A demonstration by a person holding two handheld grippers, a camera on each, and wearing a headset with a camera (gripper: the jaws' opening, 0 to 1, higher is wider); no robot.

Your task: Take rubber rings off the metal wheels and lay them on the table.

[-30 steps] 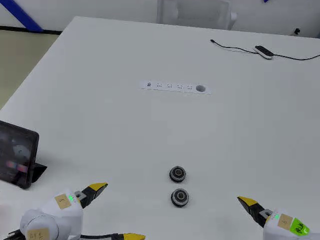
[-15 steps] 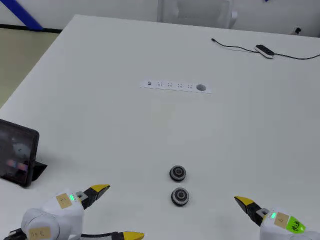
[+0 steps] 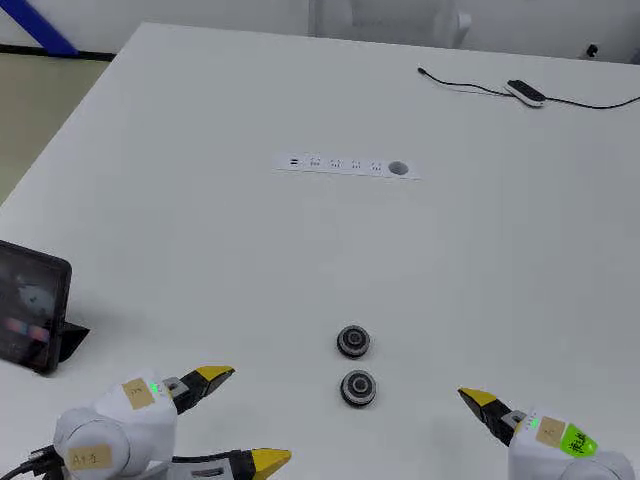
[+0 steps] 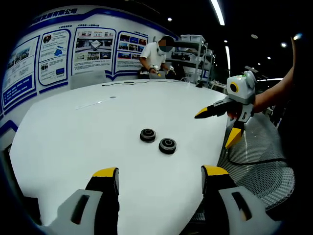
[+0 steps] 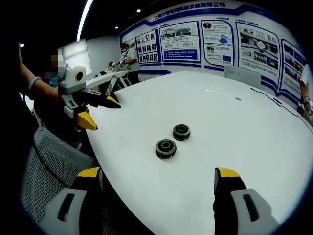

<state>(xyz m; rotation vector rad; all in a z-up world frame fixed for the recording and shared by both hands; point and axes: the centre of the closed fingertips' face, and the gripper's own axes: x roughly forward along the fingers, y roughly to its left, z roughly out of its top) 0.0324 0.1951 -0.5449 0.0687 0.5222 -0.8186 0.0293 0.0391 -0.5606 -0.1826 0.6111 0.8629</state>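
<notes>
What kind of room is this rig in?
Looks like a company lab or demo room: large white meeting table with a built-in socket strip, printed info boards on the wall, storage shelves behind.

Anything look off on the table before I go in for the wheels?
Nothing stands out. The near wheel and far wheel lie flat, close but apart, dark rings on. The left gripper and right gripper are open, clear of both. The power strip lies farther back.

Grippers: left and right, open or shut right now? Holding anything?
Left gripper: open, holding nothing.
Right gripper: open, holding nothing.
</notes>
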